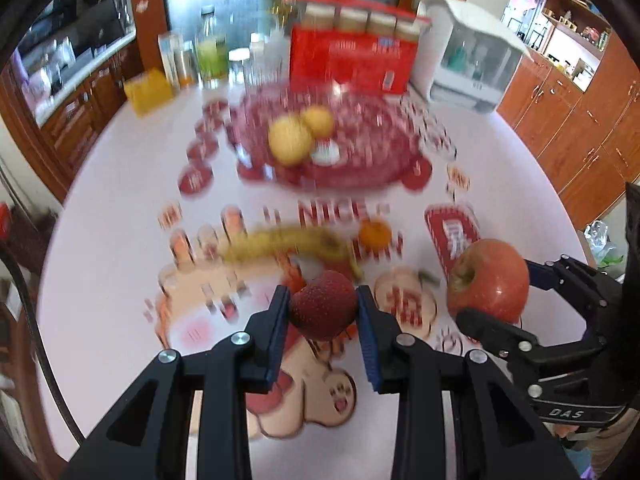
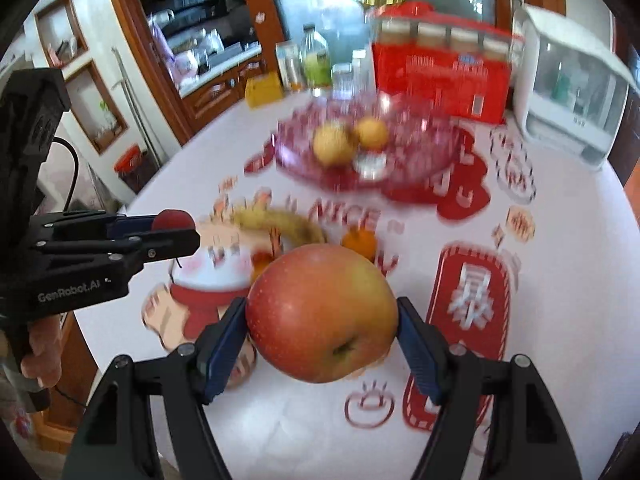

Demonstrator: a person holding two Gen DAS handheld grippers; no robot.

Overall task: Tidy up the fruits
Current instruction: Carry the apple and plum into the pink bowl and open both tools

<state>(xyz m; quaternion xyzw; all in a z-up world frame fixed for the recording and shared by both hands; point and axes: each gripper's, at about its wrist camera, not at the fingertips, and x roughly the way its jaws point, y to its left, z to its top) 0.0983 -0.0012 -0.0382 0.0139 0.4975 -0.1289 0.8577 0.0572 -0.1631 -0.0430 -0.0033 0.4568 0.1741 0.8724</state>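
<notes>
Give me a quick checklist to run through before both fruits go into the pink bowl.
1. Left gripper clamped on the strawberry: ok, a pad on each side.
2. Right gripper clamped on the apple: ok, held at its widest part, clear of the table.
3. Room in the pink bowl: ok, it holds only two yellow fruits and a small white item, right half bare.
4. Path to the bowl: ok, the banana and the small orange lie low on the tablecloth.
5. Grippers apart from each other: ok, apple and strawberry not touching.
6. Bowl rim height: cannot tell, too blurred.
</notes>
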